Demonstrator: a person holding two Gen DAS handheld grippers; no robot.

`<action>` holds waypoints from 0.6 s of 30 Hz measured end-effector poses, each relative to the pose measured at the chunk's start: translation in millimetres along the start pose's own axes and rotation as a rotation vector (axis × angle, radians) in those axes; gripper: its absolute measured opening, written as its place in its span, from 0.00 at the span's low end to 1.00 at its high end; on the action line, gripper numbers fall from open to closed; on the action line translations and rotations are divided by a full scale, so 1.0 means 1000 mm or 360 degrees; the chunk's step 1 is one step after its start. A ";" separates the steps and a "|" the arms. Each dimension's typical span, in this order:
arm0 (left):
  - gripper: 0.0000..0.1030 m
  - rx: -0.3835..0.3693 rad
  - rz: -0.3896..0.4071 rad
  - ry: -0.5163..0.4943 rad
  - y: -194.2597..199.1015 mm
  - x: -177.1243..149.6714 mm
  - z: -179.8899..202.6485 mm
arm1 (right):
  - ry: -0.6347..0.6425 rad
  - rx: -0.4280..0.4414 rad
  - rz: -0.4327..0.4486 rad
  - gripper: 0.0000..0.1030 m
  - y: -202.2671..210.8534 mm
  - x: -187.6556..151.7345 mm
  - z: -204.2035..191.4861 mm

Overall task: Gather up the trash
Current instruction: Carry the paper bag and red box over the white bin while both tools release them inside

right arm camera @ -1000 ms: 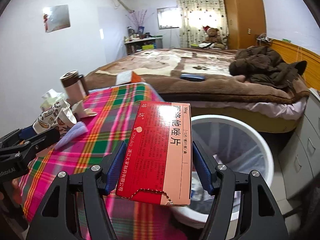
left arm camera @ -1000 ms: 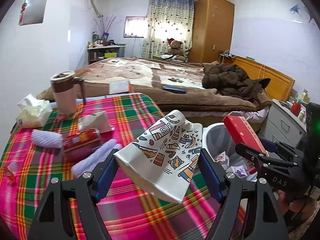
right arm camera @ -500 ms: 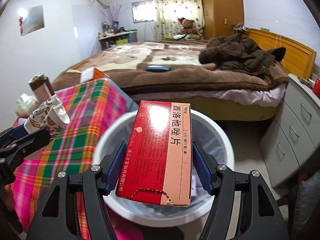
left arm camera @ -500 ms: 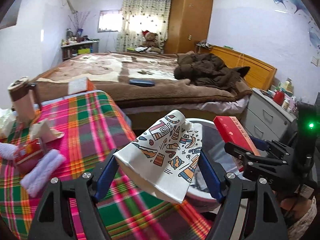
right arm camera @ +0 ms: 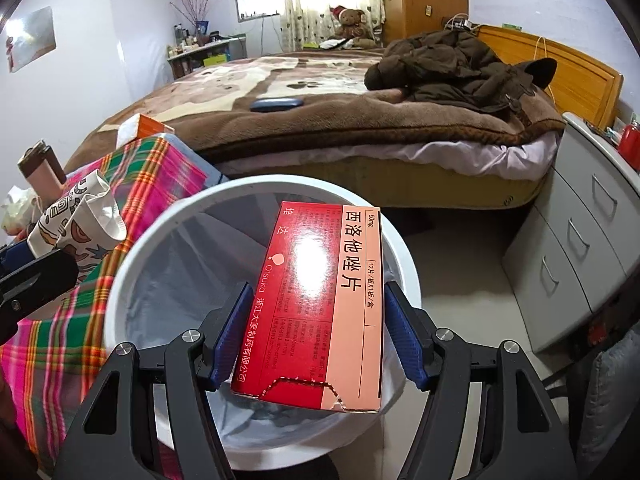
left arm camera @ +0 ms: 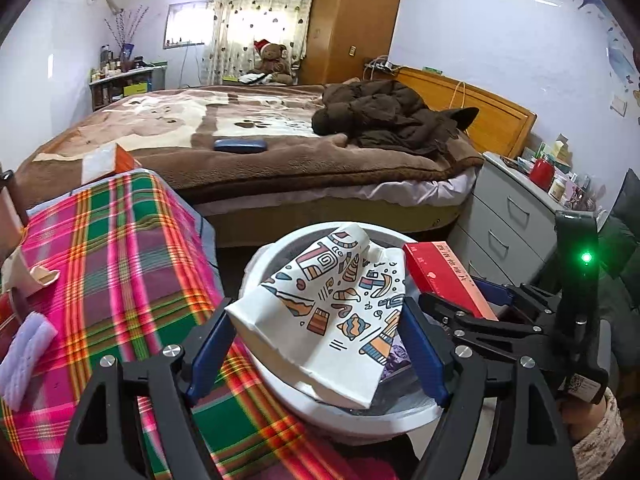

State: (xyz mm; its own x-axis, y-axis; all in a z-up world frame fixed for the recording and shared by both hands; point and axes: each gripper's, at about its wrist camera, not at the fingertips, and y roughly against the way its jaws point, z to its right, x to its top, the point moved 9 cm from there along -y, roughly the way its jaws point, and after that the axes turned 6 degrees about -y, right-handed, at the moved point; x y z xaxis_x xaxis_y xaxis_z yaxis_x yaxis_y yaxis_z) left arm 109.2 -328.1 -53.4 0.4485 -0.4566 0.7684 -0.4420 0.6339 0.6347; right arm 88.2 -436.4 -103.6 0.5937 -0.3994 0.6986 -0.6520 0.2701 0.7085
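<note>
1. Left wrist view: the left gripper (left arm camera: 316, 344) has its jaws closed on a flattened patterned paper cup (left arm camera: 332, 308), one blue pad pressing each side. The cup's long axis runs forward and away from the jaws, its crumpled end farthest out. Directly beyond and below the jaws lies the white trash bin (left arm camera: 280, 396), so the cup hangs over the bin's mouth, toward its near-left rim. To the right of the jaws, the right gripper (left arm camera: 476, 300) carries a red medicine box (left arm camera: 444, 276) over the same bin. The plaid-covered desk (left arm camera: 112, 264) sits left of the jaws.

2. Right wrist view: the right gripper (right arm camera: 316, 336) has its jaws clamped on the red medicine box (right arm camera: 320, 304), long axis pointing straight ahead from the jaws. The trash bin (right arm camera: 120, 280) fills the space beneath and ahead, and the box sits near the middle of the opening, so this hand looks better centred for a drop.

3. Only this view shows the bin's lined interior, with scraps at the bottom. It also shows the paper cup (right arm camera: 80, 216) far left of the jaws, beside the bin's rim and partly over the desk (right arm camera: 60, 340). Only the left view shows both loads together.
</note>
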 end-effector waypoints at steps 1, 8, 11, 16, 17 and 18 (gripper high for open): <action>0.79 -0.0001 -0.0003 0.0000 -0.002 0.001 0.001 | 0.0007 -0.0002 -0.0008 0.65 -0.001 0.000 0.001; 0.83 -0.0040 -0.0047 0.0016 -0.015 -0.001 0.006 | 0.0056 -0.0005 -0.0047 0.66 -0.008 -0.002 0.004; 0.85 -0.0026 -0.0043 0.0013 -0.014 -0.002 0.005 | 0.0054 -0.0015 -0.0042 0.67 -0.008 -0.003 0.004; 0.89 -0.0015 -0.0030 0.0052 -0.009 -0.002 -0.002 | 0.0044 -0.0007 -0.0035 0.70 -0.007 -0.003 0.005; 0.89 -0.0013 -0.0031 0.0059 -0.009 -0.002 -0.004 | 0.0043 -0.0008 -0.0035 0.70 -0.006 -0.003 0.004; 0.89 -0.0012 -0.0029 0.0068 -0.007 -0.002 -0.006 | 0.0040 -0.0007 -0.0031 0.70 -0.005 -0.002 0.004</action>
State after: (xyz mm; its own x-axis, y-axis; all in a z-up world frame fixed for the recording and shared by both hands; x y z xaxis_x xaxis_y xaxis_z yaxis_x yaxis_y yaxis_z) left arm 116.0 -328.4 -60.0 0.4894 -0.4409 0.7524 -0.4275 0.6307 0.6477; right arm 88.2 -440.1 -109.2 0.6179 -0.3823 0.6871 -0.6382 0.2666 0.7223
